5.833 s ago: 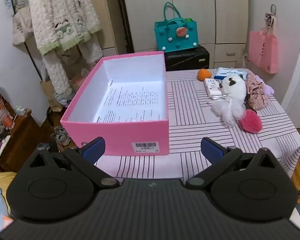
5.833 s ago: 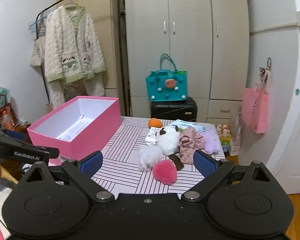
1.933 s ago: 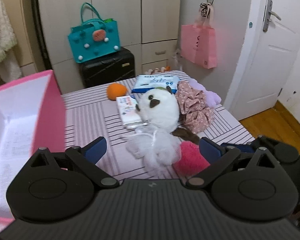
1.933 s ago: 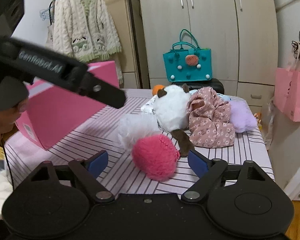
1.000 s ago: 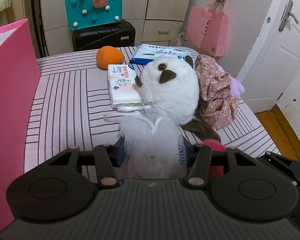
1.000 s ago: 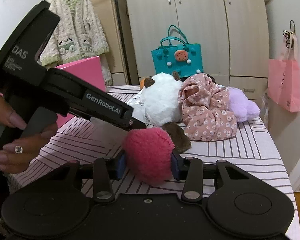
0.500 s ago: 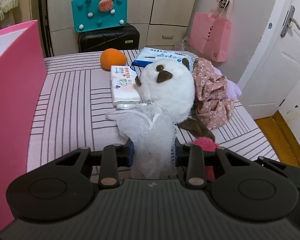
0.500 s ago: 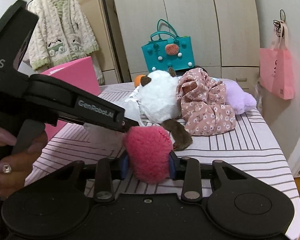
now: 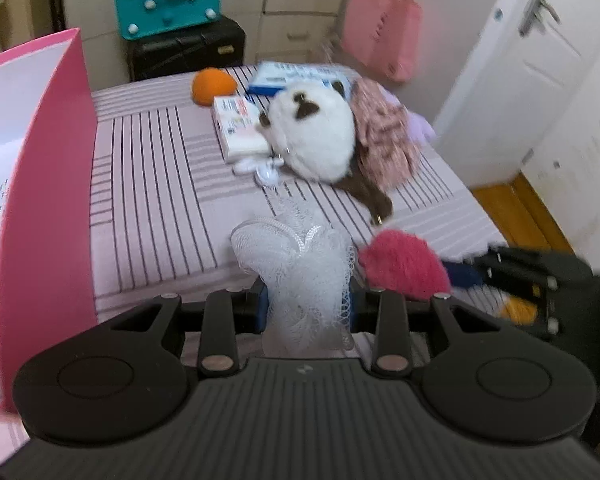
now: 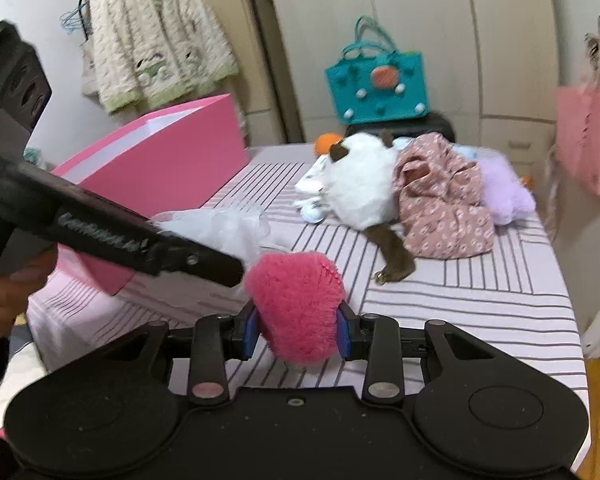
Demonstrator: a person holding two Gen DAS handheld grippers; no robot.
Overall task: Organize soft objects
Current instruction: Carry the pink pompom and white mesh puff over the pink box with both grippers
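Note:
My left gripper (image 9: 306, 312) is shut on a white mesh bath pouf (image 9: 300, 264), lifted off the striped table. My right gripper (image 10: 296, 330) is shut on a fuzzy pink ball (image 10: 296, 300), also lifted; the ball shows in the left wrist view (image 9: 404, 264) just right of the pouf. A white and brown plush toy (image 9: 312, 136), a floral pink cloth (image 10: 444, 204) and a lilac plush (image 10: 504, 192) lie on the table. The open pink box (image 9: 48, 208) stands at the left, paper on its bottom.
An orange ball (image 9: 212, 86), a tissue pack (image 9: 238, 130) and a blue-white packet (image 9: 296, 74) lie at the back of the table (image 9: 148, 184). A teal bag (image 10: 376, 88) on a black case, wardrobe doors and a hanging pink bag (image 10: 588, 140) stand behind.
Both grippers closed on their objects about a second ago and have since lifted and pulled back: the pouf and the pink ball are off the table. The view has swung toward the box.

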